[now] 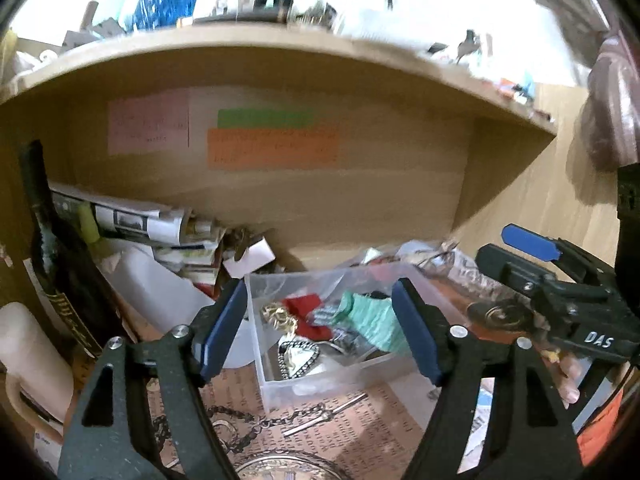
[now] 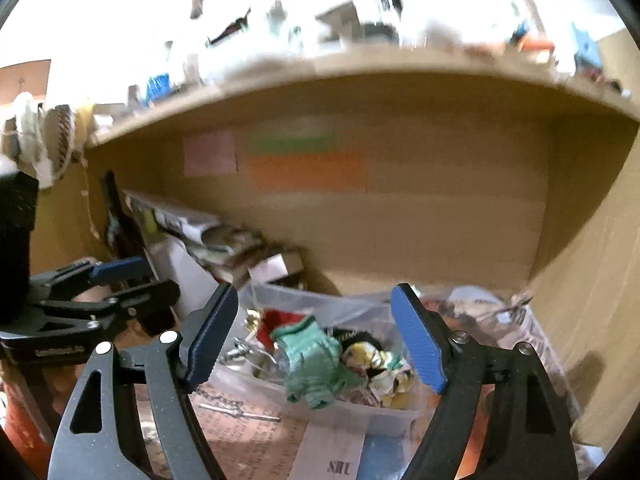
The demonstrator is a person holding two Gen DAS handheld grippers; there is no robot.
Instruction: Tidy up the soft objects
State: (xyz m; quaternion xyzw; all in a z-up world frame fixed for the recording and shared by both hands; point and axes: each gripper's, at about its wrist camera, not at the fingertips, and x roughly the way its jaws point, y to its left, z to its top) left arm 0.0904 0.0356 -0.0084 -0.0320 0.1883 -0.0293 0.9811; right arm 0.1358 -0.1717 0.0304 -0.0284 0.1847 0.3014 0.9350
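Cluttered wooden shelving [image 1: 360,184] formed the backdrop, with pale pink, green and orange paper notes [image 1: 272,148] stuck to its back panel, their writing too blurred to be read. Below it, a clear plastic bin [image 2: 352,412] was set on a desk covered with printed brown paper [image 1: 360,420]. The task's soft things were found inside that bin: a mint-green knitted sock [image 2: 316,364] draped over the near wall, a red cloth piece [image 1: 304,308] and a yellow, black and white patterned fabric bundle [image 2: 380,364]. The left gripper [image 1: 320,332] was seen with its blue pads spread wide and nothing between them, and the right gripper [image 2: 316,344] likewise stood released and empty, both hanging above the bin. The sock was judged likely to slide out onto the desk, since much of it hung past the rim. A metal chain [image 1: 280,420] and gold trinkets [image 1: 276,316] lay close to the fabrics, so a snag on a later pick was thought possible. With the two grippers near each other, a collision was also a risk. The letters "DAS" [image 1: 598,340] were read on the right gripper's body, and "SRU" [image 2: 340,468] seemingly on a paper sheet; other print could not be made out.
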